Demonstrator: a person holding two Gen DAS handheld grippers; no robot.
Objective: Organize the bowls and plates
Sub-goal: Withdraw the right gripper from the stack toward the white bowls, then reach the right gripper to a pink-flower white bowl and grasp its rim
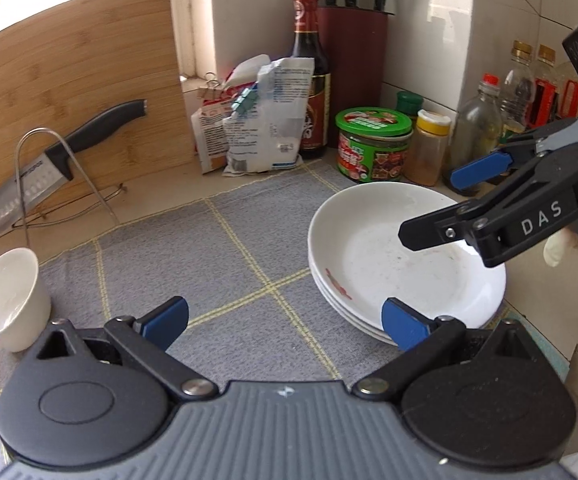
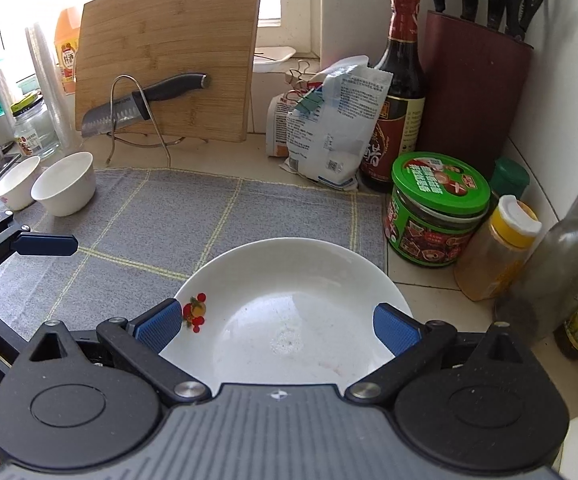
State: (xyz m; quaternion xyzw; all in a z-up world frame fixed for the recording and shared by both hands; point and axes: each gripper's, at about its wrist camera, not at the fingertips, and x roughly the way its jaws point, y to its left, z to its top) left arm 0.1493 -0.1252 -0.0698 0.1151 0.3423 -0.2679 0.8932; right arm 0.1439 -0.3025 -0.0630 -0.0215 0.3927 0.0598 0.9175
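Stacked plates [image 2: 289,312] (near rim hidden), bowls [image 2: 65,182] beyond

White round plate [image 2: 289,312] lay at six o'clock.
Two small white bowls [image 2: 49,186] sat at nine o'clock on the grey checked cloth [image 2: 193,216].

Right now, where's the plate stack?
The plate stack sits on the right end of the grey mat, just in front of the green-lidded jar, under the open right gripper.
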